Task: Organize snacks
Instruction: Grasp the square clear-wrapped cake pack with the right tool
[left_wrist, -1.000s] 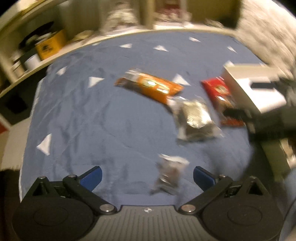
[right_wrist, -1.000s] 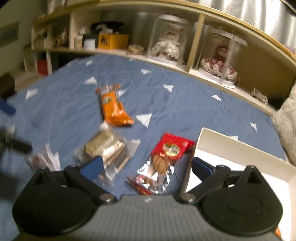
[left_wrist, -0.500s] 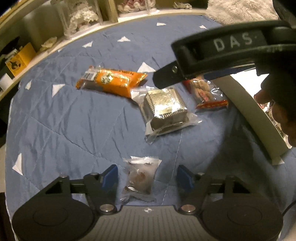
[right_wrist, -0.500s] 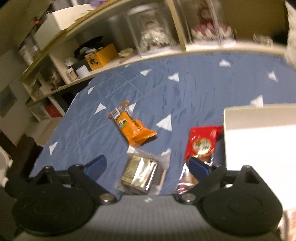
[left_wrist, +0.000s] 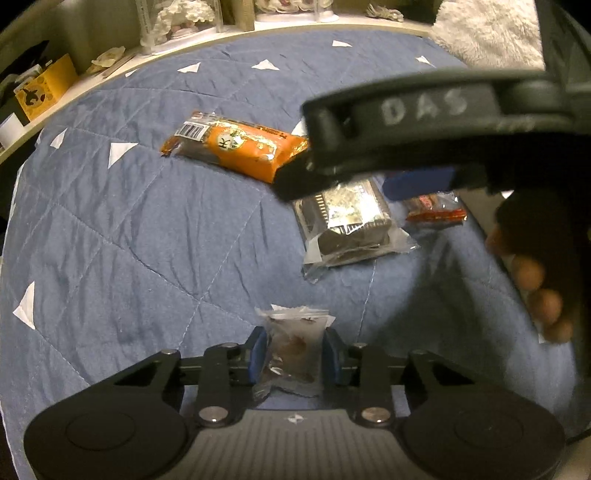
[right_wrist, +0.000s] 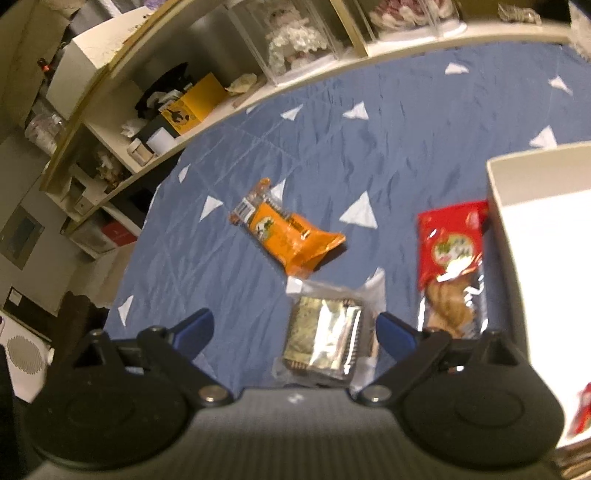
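Closing left gripper (left_wrist: 293, 354) fingers around small clear packet (left_wrist: 293, 347), right gripper (right_wrist: 295, 328) wide over foil pack (right_wrist: 321, 336), orange (right_wrist: 288, 236) and red (right_wrist: 450, 247) bags still outside white box (right_wrist: 495, 192).

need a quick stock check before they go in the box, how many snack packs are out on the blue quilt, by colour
orange pack: 1
red pack: 1
clear pack with a foil tray: 1
small clear pack, the left gripper closing on it: 1
total: 4
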